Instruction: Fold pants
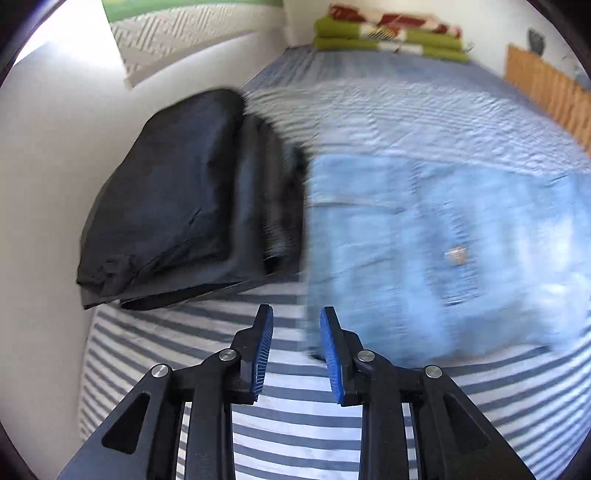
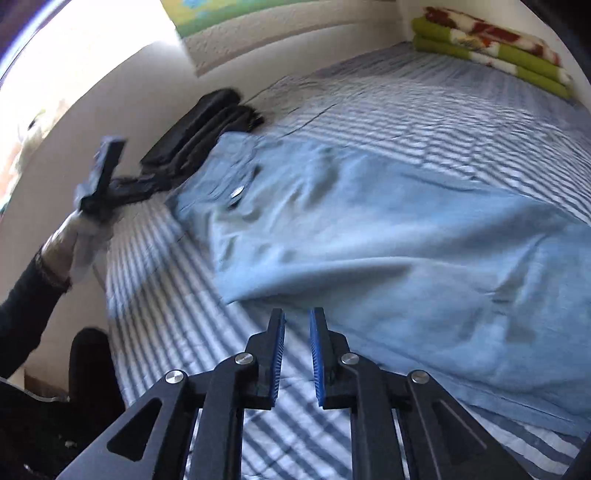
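Note:
Light blue pants (image 1: 424, 240) lie spread on the striped bed sheet (image 1: 295, 413), waistband with its button (image 2: 236, 192) toward the left and the legs running off to the right (image 2: 369, 240). My left gripper (image 1: 296, 314) hovers over the sheet just before the pants' near left corner, open, with nothing between its blue pads. My right gripper (image 2: 297, 314) hangs above the sheet at the pants' near edge. Its pads stand a narrow gap apart and hold nothing. The right wrist view also shows the left gripper (image 2: 107, 162) raised in a gloved hand (image 2: 81, 236). Both views are blurred.
A stack of folded black clothes (image 1: 166, 203) lies against the white wall, left of the pants (image 2: 207, 125). A folded green and red blanket (image 1: 388, 33) sits at the bed's far end (image 2: 491, 48). A wooden rail (image 1: 546, 92) borders the far right side.

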{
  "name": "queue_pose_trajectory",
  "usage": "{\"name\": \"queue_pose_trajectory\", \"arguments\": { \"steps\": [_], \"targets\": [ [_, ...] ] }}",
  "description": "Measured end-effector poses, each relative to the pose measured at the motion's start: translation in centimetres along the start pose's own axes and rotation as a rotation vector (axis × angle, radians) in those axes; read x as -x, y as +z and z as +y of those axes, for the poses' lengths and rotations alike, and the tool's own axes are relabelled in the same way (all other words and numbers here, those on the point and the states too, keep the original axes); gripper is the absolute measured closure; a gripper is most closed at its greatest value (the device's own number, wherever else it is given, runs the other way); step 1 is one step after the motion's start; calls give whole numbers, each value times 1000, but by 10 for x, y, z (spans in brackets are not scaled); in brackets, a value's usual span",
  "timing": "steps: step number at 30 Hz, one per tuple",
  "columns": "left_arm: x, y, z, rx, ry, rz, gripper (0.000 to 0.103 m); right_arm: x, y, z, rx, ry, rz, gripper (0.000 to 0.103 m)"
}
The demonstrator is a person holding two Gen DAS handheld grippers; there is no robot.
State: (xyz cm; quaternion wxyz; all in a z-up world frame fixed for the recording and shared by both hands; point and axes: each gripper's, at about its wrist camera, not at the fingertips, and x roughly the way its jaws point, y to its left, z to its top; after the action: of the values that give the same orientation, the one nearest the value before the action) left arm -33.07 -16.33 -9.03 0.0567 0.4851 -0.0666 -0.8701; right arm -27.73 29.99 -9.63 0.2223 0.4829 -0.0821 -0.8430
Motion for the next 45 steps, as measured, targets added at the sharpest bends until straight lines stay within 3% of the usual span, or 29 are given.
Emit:
{"name": "queue_pose_trajectory", "arguments": {
  "steps": [3, 5, 7, 8, 9, 11, 13, 15, 17, 20, 22, 23, 24, 30, 34, 36, 38, 40, 43, 44, 45],
  "targets": [
    [18, 18, -52, -111, -176, -49, 74, 9, 7, -52, -174, -97, -55, 89],
    [24, 28, -102, -205, -296, -39, 74, 7, 10, -69, -250, -120, -56, 87],
    [18, 46, -141, -272, -340, -32, 72, 4, 15, -81, -302, -138, -44, 87],
    [13, 54, -156, -300, -328, -34, 68, 0, 16, -75, -305, -145, -45, 87],
    [3, 66, -167, -317, -302, -30, 56, 1, 15, -74, -302, -144, -47, 87],
    [-5, 76, -175, -316, -255, -24, 48, 3, 9, -68, -286, -165, -43, 87],
    [-30, 100, -179, -313, -213, -4, 47, 3, -3, -62, -273, -223, -50, 87],
    [-58, 122, -188, -316, -216, 3, 42, 11, -18, -64, -275, -245, -74, 87],
    [-93, 147, -212, -388, -209, 3, 39, 10, -28, -69, -311, -267, -86, 87],
    [-114, 156, -242, -478, -196, -8, 38, 10, -36, -79, -365, -310, -122, 87],
    [-130, 162, -250, -489, -197, 20, 48, 12, -37, -83, -374, -350, -138, 87],
    [-138, 165, -252, -487, -224, 49, 83, 13, -38, -85, -368, -365, -140, 87],
    [-146, 167, -253, -482, -236, 65, 100, 13, -39, -87, -368, -373, -137, 87],
    [-135, 164, -250, -469, -220, 29, 101, 8, -43, -108, -438, -371, -115, 82],
    [-113, 169, -242, -455, -182, -37, 101, -1, -45, -107, -394, -440, -50, 82],
    [-119, 172, -239, -439, -112, -39, 103, -2, -45, -106, -376, -472, -34, 84],
    [-145, 175, -237, -403, 28, 1, 103, 1, -47, -109, -400, -452, -38, 84],
    [-156, 175, -230, -367, 15, 58, 100, 5, -47, -110, -409, -452, -34, 84],
    [-131, 164, -228, -351, -123, 26, 101, 19, -46, -103, -416, -418, -79, 81],
    [-123, 158, -233, -379, -148, 20, 97, 21, -46, -100, -421, -355, -81, 81],
    [-116, 151, -239, -415, -187, 26, 81, 21, -45, -98, -427, -294, -81, 81]
  ]
}}
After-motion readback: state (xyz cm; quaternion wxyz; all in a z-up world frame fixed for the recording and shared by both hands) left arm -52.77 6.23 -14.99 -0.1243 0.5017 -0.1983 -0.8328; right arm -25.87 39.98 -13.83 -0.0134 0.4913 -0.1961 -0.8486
